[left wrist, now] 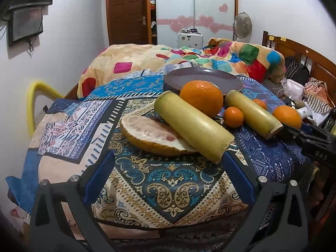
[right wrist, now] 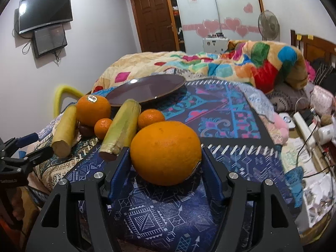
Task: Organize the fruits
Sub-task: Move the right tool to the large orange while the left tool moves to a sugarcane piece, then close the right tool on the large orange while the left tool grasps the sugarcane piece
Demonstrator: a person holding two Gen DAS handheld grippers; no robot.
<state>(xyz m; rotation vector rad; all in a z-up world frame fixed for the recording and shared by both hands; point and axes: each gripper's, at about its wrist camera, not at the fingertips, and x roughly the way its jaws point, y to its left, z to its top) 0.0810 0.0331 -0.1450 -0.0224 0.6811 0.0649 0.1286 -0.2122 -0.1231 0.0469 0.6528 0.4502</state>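
Note:
A purple plate (left wrist: 202, 79) (right wrist: 147, 89) lies at the back of the patterned cloth. In front of it lie a big orange (left wrist: 201, 97) (right wrist: 93, 110), two yellow-green cane pieces (left wrist: 193, 126) (left wrist: 253, 113), two small tangerines (left wrist: 233, 117) (right wrist: 151, 117), a pomelo slice (left wrist: 155, 135) and another big orange (left wrist: 286, 116) (right wrist: 166, 152). My left gripper (left wrist: 168, 159) is open, just short of the near cane piece and pomelo slice. My right gripper (right wrist: 164, 157) has its pads on both sides of the near big orange, which rests on the cloth.
A colourful blanket (left wrist: 220, 56) is heaped behind the plate. Cables, a power strip (right wrist: 304, 126) and clutter lie to the right. A yellow chair back (left wrist: 34, 96) stands at the left edge. A wooden headboard (left wrist: 304, 52) is at the far right.

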